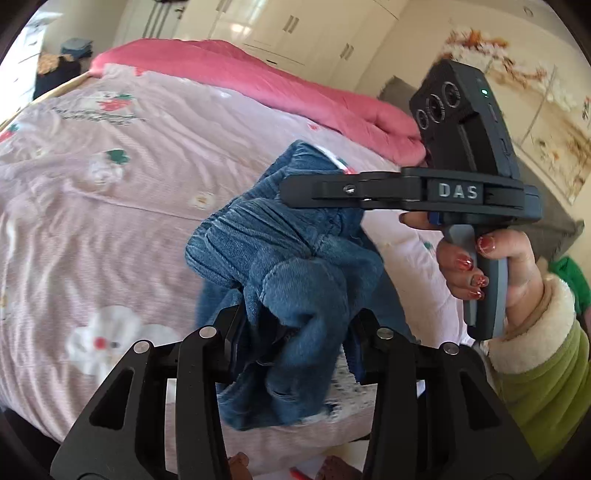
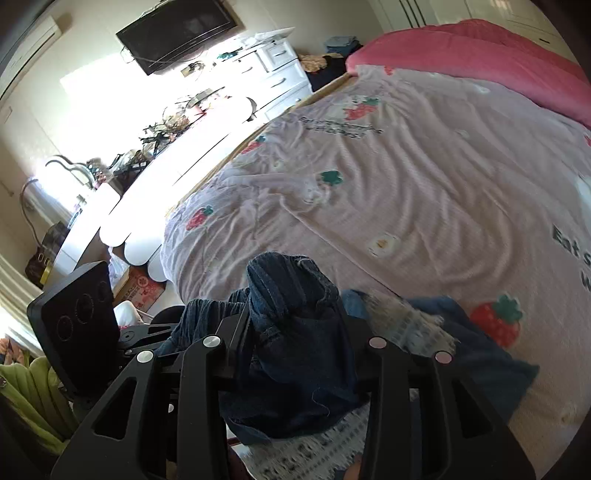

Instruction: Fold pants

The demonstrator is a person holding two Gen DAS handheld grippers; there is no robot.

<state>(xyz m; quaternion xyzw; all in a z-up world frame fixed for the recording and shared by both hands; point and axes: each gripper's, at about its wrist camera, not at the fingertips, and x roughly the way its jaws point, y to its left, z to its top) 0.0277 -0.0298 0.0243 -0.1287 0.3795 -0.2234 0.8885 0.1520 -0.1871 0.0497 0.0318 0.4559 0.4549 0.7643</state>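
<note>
Blue denim pants (image 1: 280,266) hang bunched above the near edge of the pink bed (image 1: 110,206). My left gripper (image 1: 291,332) is shut on a fold of the denim, cloth spilling out between its fingers. My right gripper (image 1: 295,190) comes in from the right, held by a hand, and is shut on the pants' elastic waistband. In the right wrist view the right gripper (image 2: 295,332) is shut on dark denim (image 2: 295,314), and the left gripper's body (image 2: 81,325) shows at the lower left. More of the pants (image 2: 480,350) trails onto the bed.
A rolled pink quilt (image 1: 258,81) lies along the far side of the bed. White wardrobes (image 1: 295,33) stand behind it. A white dresser (image 2: 280,70) and a cluttered white desk (image 2: 155,173) stand left of the bed. A patterned cloth (image 2: 314,450) lies at the bed's near edge.
</note>
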